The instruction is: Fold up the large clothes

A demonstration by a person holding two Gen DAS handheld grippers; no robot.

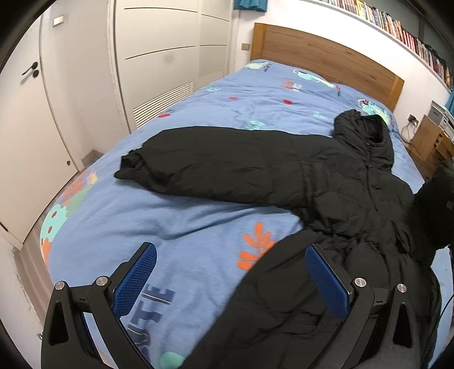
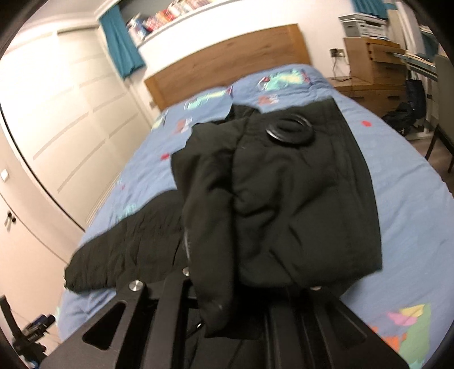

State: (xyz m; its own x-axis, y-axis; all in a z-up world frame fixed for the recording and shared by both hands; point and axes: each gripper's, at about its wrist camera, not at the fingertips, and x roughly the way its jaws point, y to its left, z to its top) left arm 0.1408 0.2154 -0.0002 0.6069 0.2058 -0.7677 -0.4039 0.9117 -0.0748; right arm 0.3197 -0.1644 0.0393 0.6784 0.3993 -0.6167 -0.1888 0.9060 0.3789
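Black jacket (image 2: 283, 198) clamped in right tool (image 2: 241, 286).

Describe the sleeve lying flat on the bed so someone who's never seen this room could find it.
Start at the bed with the blue patterned duvet. A black puffer jacket is spread across it. The flat sleeve stretches toward the white wardrobe doors, cuff crumpled; it lies alone, untouched.

A bed with a blue patterned cover (image 1: 215, 119) and wooden headboard (image 1: 326, 56) stood beside white panelled wardrobes (image 1: 161, 56); a book-filled wall shelf (image 1: 397, 25) ran above.
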